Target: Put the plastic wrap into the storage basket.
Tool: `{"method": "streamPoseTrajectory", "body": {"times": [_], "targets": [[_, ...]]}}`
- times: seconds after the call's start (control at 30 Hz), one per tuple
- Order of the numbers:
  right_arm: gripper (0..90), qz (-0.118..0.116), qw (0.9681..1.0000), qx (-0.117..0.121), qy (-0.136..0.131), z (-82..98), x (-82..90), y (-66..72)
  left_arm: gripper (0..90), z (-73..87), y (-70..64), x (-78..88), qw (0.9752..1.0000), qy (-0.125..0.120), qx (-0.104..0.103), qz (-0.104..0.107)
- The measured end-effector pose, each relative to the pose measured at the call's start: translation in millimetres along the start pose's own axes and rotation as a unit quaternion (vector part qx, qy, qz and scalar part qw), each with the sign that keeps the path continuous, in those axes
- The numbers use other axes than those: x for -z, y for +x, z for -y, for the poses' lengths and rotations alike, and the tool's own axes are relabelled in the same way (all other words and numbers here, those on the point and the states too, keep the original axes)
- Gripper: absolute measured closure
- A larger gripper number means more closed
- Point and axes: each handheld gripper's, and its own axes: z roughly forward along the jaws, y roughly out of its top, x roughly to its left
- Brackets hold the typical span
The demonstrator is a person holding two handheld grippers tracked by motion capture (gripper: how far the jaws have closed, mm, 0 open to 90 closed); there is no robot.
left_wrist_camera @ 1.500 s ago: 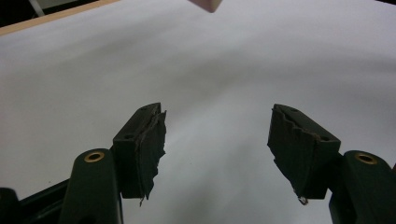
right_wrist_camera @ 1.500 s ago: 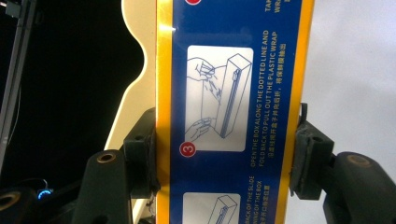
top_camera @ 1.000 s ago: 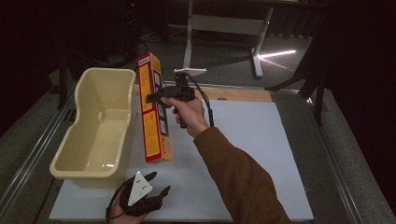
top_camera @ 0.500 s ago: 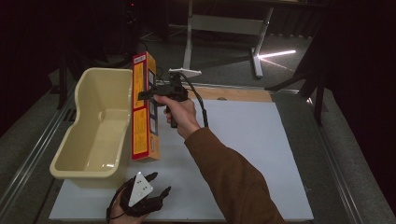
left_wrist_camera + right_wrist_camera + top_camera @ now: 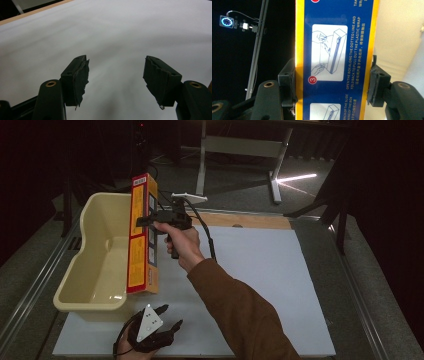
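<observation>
Right gripper [image 5: 145, 220], upper left-center of the high view, is clamped on a tall yellow box [image 5: 141, 237] w/ red and blue print. Box stands about upright, long axis vertical, its lower end at the right rim of the cream tub [image 5: 82, 285]; can't tell if it touches the rim or the mat. Right hand [image 5: 182, 242] grips the handle just right of the box, brown sleeve [image 5: 240, 315] running down to the bottom center of the frame.

Right gripper view: box [image 5: 337, 50] sits between both black jaws, pads pressing its yellow edges left and right. Blue face shows white instruction panels, a red "3" circle and text about pulling out plastic wrap. Cream tub wall [image 5: 399, 37] at right of the frame, dark room w/ a metal stand [image 5: 257, 47] at left.

Left gripper [image 5: 150, 332], bottom left of the high view, rests low on the white mat [image 5: 270, 270], grey plate on top. Left gripper view: jaws stand wide apart, nothing between them, just the white mat [image 5: 120, 35] ahead and a strip of wooden edge [image 5: 30, 12] at upper left.

Tub sits at left on the mat's left edge, inside looks bare.
</observation>
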Motion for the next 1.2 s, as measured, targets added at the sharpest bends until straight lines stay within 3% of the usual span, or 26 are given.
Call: {"method": "streamPoseTrajectory", "body": {"times": [0.4,0.73,1.2], "targets": [[38.9,-0.004,0.9999,-0.006,0.012,8.2,-25.5,3.8,36.4,-0.3,1.5,3.6,0.9999,-0.01,0.001,-0.002],[38.9,-0.007,0.9996,-0.028,-0.001,7.8,-43.6,1.3,36.4,-0.6,1.0,4.4,0.9999,-0.015,0.001,-0.002],[38.8,0.006,0.9992,-0.037,-0.011,13.1,-67.2,2.9,36.6,-0.6,1.1,4.8,0.9998,-0.02,0.003,-0.003]]}}
